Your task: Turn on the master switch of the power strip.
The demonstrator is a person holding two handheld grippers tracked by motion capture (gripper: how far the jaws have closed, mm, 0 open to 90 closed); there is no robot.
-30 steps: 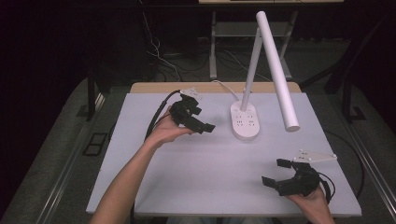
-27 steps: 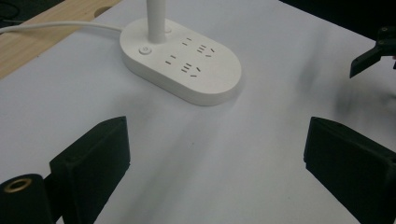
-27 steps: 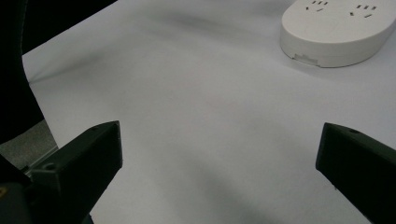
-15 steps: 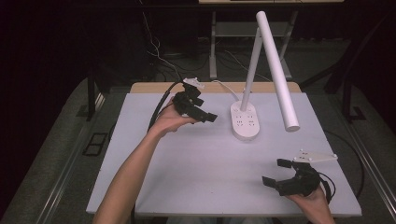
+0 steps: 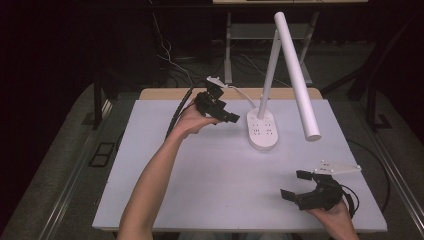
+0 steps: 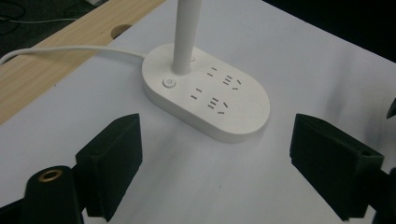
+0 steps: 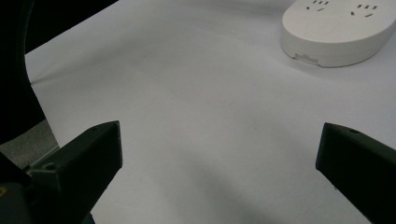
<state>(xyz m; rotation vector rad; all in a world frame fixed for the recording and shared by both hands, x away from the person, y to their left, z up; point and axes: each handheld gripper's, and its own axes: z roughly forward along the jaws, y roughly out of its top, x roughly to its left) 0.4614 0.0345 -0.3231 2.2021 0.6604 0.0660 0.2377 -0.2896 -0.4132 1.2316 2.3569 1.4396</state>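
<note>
A white desk lamp stands at the back of the table on an oval base (image 5: 262, 131) with sockets on top, and its long tube head (image 5: 297, 75) slants down to the right. My left gripper (image 5: 229, 117) hovers just left of the base and points at it. Its jaws are open with nothing between them and have just been closing a little. In the left gripper view (image 6: 219, 172) the base (image 6: 210, 98) lies straight ahead, with a round button (image 6: 169, 83) beside the stem. My right gripper (image 5: 293, 184) rests open at the front right, holding nothing (image 7: 219, 172).
The white table mat (image 5: 210, 190) lies bare between the two hands. The lamp's white cable (image 6: 70, 49) runs back over a wooden strip (image 6: 42, 74) at the table's far edge. Dark floor and stands surround the table.
My left hand has moved right, nearer the lamp base, and its jaws have narrowed slightly. The right hand has stayed in place.
</note>
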